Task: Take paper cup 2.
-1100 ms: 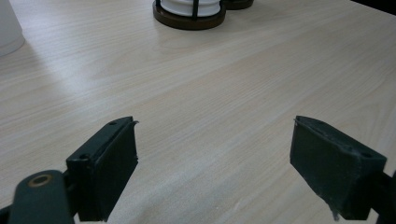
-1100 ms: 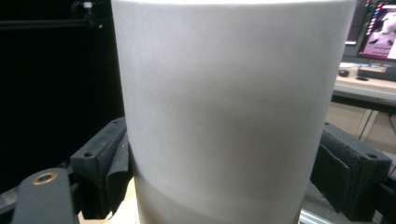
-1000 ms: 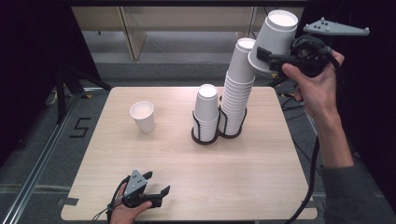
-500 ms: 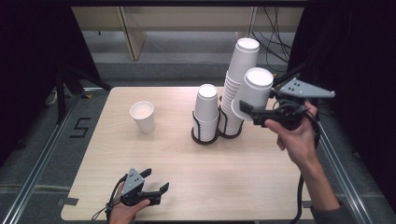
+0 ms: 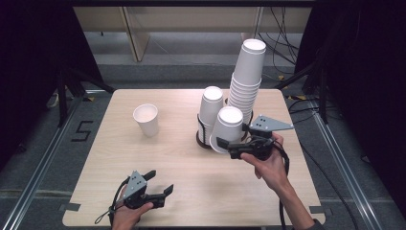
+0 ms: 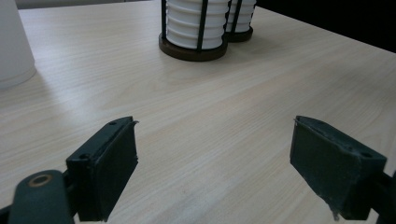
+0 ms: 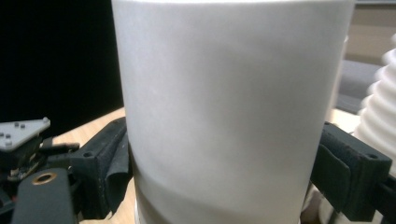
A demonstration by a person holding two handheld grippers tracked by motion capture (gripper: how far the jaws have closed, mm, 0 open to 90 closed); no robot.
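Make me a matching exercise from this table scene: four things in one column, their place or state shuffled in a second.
1. held cup
2. lone cup
3. tall stack
4. left gripper

A. jaws apart, nothing between them
B. standing alone on the table's left part
C. clamped in the right gripper
D. leaning, in the right-hand holder

Pairs: 1-C, 2-B, 3-D, 4-A

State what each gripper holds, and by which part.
The right gripper clamps a white paper cup by its side wall. The left gripper holds nothing, jaws apart.
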